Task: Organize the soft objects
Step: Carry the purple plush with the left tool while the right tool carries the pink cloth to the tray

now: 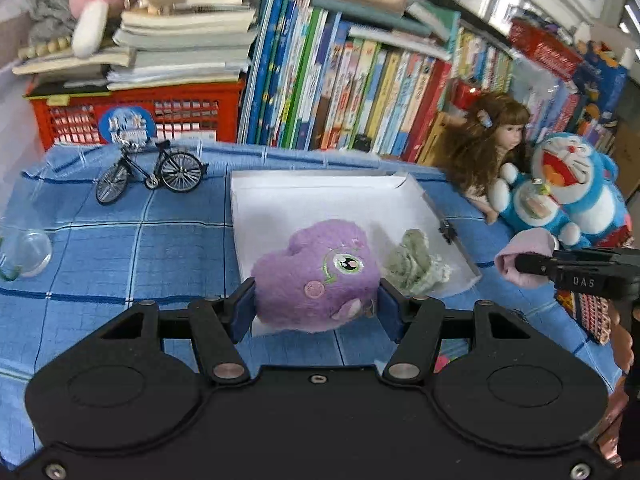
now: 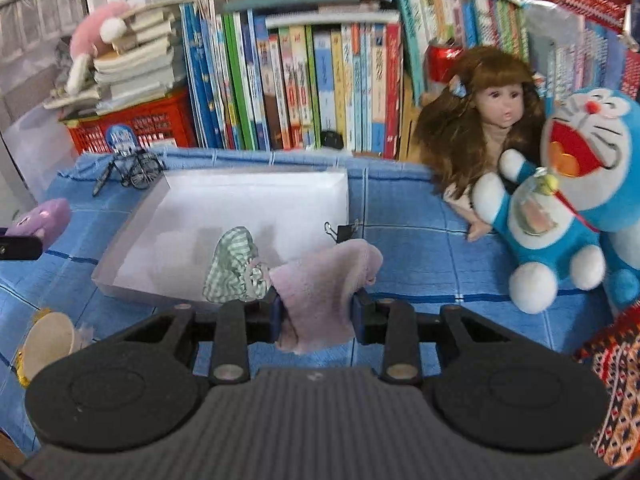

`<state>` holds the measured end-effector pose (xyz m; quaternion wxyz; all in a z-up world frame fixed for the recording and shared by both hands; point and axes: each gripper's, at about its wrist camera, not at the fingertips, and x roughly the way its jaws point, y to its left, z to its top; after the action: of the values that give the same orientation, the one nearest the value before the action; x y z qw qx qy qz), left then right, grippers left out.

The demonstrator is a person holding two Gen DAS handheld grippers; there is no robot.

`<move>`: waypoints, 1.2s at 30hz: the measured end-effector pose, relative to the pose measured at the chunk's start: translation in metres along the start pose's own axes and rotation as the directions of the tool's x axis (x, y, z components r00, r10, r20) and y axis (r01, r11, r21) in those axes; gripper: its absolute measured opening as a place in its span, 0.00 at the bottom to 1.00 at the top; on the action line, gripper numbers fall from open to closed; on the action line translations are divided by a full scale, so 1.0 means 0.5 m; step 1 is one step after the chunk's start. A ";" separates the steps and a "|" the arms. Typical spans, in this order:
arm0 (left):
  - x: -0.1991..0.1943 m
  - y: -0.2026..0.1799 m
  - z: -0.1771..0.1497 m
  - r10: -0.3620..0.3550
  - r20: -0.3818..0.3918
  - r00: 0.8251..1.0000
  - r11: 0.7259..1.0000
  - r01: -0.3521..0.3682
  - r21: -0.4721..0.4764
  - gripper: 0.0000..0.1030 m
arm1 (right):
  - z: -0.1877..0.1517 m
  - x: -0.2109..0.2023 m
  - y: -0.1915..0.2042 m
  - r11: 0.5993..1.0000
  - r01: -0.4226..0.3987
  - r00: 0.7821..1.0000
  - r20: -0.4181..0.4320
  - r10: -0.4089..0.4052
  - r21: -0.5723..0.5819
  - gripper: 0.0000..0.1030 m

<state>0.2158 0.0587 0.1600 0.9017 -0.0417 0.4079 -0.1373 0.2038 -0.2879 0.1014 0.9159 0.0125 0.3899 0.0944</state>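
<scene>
Purple plush (image 1: 316,276) clamped in left gripper (image 1: 316,304), underside hidden; pink cloth (image 2: 320,292) pinched in right gripper (image 2: 318,312).

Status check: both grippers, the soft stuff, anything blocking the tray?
Left gripper shut on purple plush. Right gripper shut on pink cloth. Green checked cloth already in white tray. Nothing blocking it.

White tray (image 2: 132,264) mostly bare; green cloth (image 2: 234,268) inside
</scene>
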 end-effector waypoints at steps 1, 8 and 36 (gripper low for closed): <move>0.018 -0.001 0.008 0.007 -0.013 1.000 1.000 -0.007 0.003 0.57 | 0.006 0.011 0.002 1.000 0.004 1.000 -0.011 -0.004 -0.004 0.37; 0.158 0.007 0.022 0.030 -0.153 0.988 0.999 -0.035 -0.029 0.57 | 0.026 0.090 0.019 0.999 0.028 0.996 -0.084 -0.031 -0.038 0.37; 0.332 0.027 0.046 0.013 -0.237 0.972 0.999 -0.020 -0.030 0.63 | 0.072 0.252 0.076 0.999 -0.009 0.974 -0.228 -0.003 -0.051 0.46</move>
<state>0.3404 0.0243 0.0522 0.8471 -0.0360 0.5147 -0.1274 0.3089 -0.2259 0.0402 0.8650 -0.0213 0.4899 0.1065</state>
